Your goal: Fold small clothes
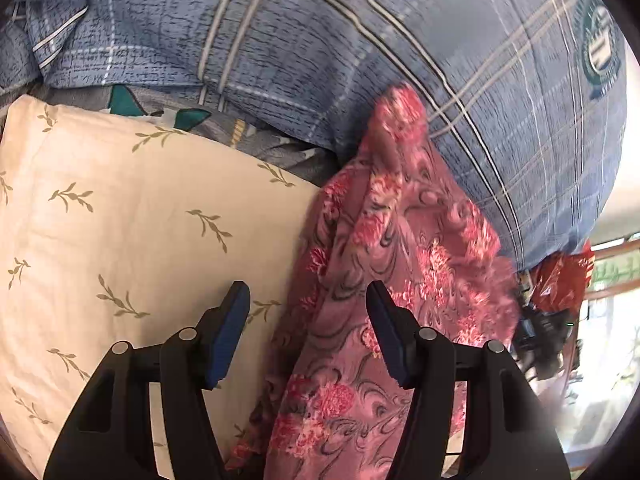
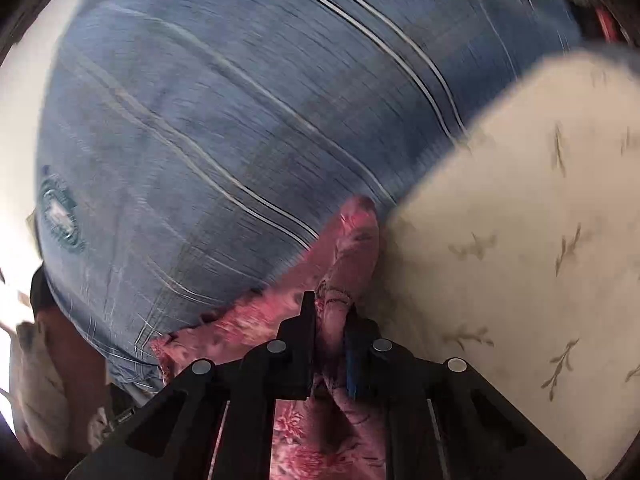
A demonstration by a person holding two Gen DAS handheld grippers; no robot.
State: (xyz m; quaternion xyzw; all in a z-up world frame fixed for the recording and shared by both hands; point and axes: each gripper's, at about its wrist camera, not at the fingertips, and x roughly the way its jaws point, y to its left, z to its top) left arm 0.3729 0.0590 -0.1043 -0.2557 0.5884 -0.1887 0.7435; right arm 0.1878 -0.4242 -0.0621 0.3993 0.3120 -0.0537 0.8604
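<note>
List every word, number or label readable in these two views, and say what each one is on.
No text can be read in either view.
Round green and white badge printed on the blue checked quilt: any lettering is too small and blurred to read.
Green sign at the right edge of the left wrist view: marks blurred, unreadable.
Pink flowered garment and cream leaf-print sheet: patterns only.

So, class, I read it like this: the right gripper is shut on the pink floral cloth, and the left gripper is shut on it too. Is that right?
Not quite. The right gripper is shut on the pink floral cloth, but the left gripper is open: the left wrist view shows its jaws standing apart, with the cloth lying between them and neither pad pressing on it.
</note>
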